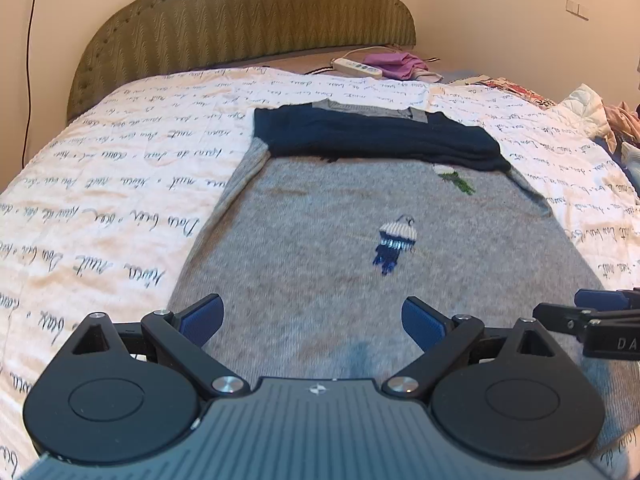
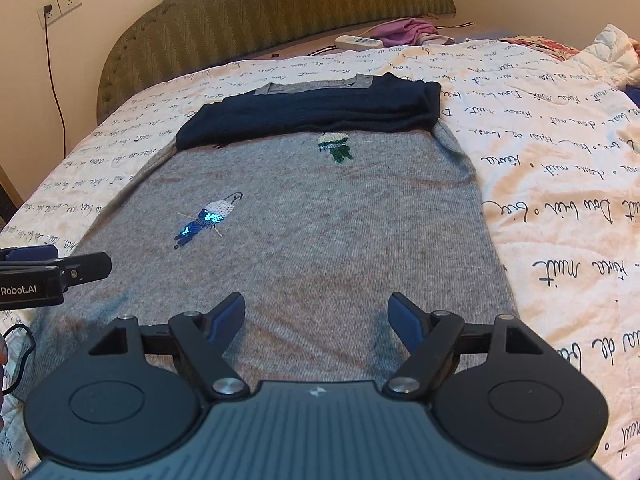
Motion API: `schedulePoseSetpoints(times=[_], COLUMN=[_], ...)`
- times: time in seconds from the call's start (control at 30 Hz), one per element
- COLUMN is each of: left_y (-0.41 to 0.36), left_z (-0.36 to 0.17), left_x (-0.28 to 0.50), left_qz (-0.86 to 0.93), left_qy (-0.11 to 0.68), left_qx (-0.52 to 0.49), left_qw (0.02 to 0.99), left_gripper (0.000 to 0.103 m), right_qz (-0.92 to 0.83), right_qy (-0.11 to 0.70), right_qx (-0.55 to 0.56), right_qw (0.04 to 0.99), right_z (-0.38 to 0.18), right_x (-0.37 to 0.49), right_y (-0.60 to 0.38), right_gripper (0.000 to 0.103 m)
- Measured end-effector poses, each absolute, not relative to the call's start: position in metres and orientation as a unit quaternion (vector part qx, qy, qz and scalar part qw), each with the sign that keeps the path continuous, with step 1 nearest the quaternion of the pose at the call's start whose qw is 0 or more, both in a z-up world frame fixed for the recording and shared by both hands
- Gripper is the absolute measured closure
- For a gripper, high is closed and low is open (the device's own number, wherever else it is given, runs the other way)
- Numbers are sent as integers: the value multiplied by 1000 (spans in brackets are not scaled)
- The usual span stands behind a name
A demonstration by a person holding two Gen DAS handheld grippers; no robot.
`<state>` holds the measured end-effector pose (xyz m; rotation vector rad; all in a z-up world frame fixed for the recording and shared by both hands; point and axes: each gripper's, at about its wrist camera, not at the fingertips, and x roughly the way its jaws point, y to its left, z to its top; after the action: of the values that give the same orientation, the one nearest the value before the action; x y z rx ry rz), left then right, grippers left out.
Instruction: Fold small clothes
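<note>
A grey knitted sweater with sequin bird patches lies flat on the bed, its navy sleeves folded across the chest near the collar. It also shows in the right wrist view, with the sleeves at the far end. My left gripper is open and empty over the sweater's near hem. My right gripper is open and empty over the hem too, to the right of the left one. Each gripper shows at the edge of the other's view.
The bed has a white quilt with script print and a green padded headboard. A white power strip and a purple cloth lie near the headboard. More clothes are piled at the right edge.
</note>
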<state>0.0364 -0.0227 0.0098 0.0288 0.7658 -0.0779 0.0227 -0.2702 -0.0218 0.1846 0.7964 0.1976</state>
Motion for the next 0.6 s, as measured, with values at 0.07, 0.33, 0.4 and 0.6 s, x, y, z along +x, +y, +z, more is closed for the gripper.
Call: schedulePoseSetpoints(times=[0.07,0.33,0.4,0.6], left_y=[-21,-20,-17,-7], left_z=[6,-7,-8,-5], left_x=[31,5,-2,-20], left_qz=[-40,-43,-41,-38], left_qy=[380,395,395,393], left_qx=[11,11,9,10], left_qw=[924,918,918,919], left_gripper=[6,6,6,6], right_qz=[99,111,111,110], right_qy=[388,391,391,393], right_qx=[96,91,82,77], right_qw=[911,909,910,910], right_z=[-22,-25,-27,-33], right_x=[18,-3,-10,-35], right_y=[-271,-266,-265,-268], right_gripper=[24,24,24,24])
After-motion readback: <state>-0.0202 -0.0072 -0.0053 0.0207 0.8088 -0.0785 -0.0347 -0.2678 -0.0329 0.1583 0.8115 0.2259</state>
